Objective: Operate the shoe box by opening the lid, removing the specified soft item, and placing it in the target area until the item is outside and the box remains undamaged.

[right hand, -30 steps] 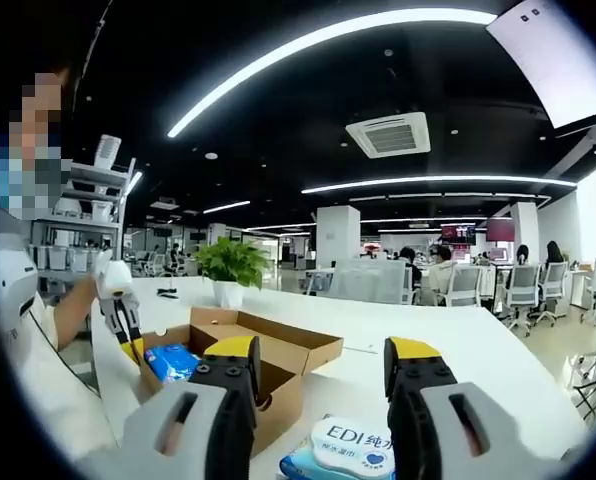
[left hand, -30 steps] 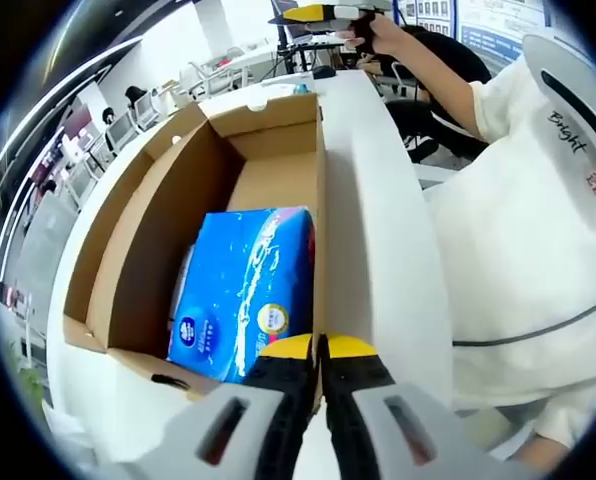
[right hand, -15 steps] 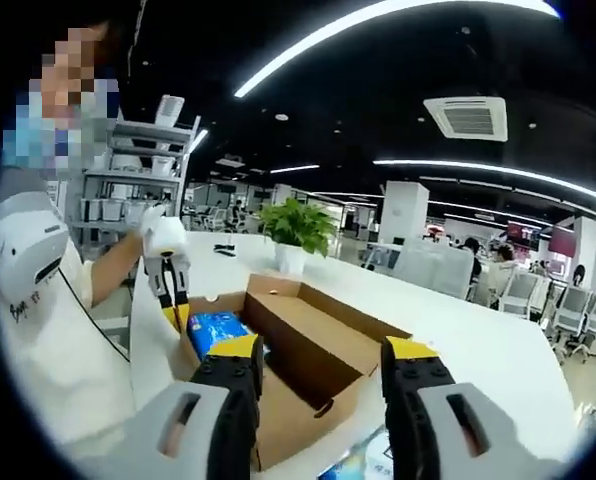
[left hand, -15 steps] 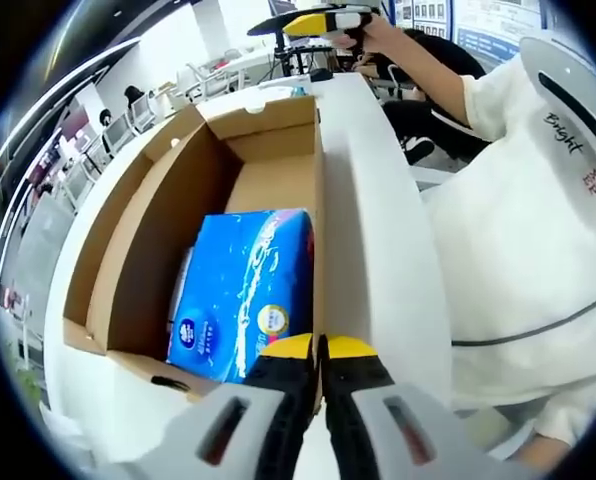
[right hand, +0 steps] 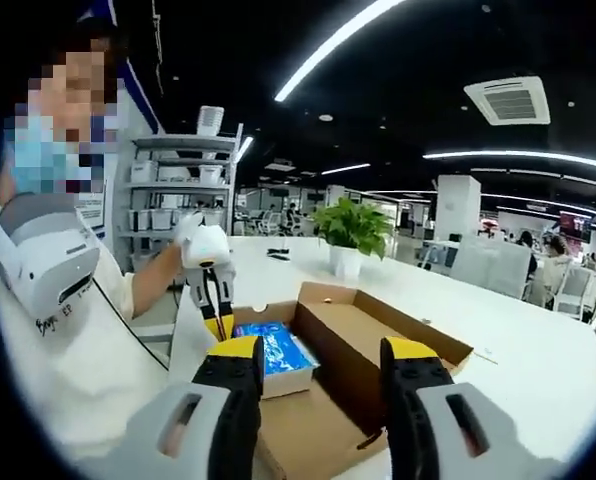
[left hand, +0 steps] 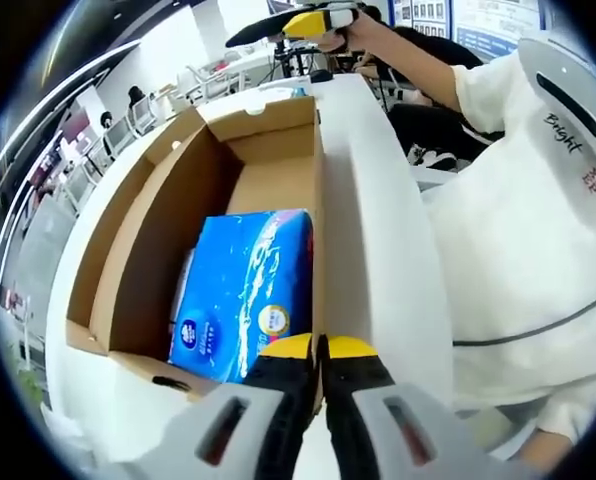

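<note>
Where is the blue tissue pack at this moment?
In the left gripper view the blue tissue pack lies inside the open cardboard box, against its right wall, just beyond the shut left tongs.

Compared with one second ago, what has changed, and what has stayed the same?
The right gripper, open, has swung toward the shoe box, which now sits nearer in its view. The white packet seen below it earlier is out of that view. The left gripper stays shut on the box wall, and the blue tissue pack lies inside unmoved.

Blue pack (right hand: 274,352) in open box (right hand: 378,345).
</note>
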Available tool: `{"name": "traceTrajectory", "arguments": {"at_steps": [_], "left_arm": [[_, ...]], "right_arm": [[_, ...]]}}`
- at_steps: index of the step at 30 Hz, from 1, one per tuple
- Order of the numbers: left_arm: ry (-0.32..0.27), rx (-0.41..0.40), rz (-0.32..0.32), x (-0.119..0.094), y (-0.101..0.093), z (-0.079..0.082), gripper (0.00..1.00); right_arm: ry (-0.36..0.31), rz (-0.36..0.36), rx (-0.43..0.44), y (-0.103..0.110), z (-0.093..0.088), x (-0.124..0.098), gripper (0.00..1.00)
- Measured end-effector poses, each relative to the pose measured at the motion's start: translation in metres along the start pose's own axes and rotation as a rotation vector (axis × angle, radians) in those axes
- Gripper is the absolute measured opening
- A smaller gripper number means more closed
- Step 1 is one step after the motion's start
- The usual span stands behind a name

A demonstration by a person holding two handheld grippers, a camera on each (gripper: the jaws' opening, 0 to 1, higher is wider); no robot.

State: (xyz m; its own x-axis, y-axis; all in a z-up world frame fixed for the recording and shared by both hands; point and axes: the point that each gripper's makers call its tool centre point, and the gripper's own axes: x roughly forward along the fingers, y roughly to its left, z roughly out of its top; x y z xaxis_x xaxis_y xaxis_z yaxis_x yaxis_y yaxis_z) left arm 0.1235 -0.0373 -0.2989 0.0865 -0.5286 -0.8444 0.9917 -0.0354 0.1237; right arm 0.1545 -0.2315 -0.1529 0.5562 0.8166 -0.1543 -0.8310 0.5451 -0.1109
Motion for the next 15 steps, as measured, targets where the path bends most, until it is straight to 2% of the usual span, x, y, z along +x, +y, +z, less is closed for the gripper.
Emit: {"name": "traceTrajectory", "arguments": {"at_steps": [3, 7, 11, 15], "left_arm": [[0.002, 0.002, -0.004, 0.000, 0.000, 0.000, 0.02], [0.002, 0.010, -0.004, 0.000, -0.001, 0.000, 0.02], [0.001, 0.033, 0.003, 0.000, -0.002, 0.000, 0.02], [-0.005, 0.039, 0.005, 0.000, -0.001, 0.001, 0.02]], "right_arm": [[0.036, 0.045, -0.005, 0.003, -0.001, 0.011, 0.48], [0.066, 0.049, -0.031, -0.002, -0.002, 0.024, 0.48], [0.112, 0.099, -0.059, 0.004, -0.004, 0.039, 0.51], [0.116, 0.111, -0.079, 0.007, -0.001, 0.045, 0.51]]}}
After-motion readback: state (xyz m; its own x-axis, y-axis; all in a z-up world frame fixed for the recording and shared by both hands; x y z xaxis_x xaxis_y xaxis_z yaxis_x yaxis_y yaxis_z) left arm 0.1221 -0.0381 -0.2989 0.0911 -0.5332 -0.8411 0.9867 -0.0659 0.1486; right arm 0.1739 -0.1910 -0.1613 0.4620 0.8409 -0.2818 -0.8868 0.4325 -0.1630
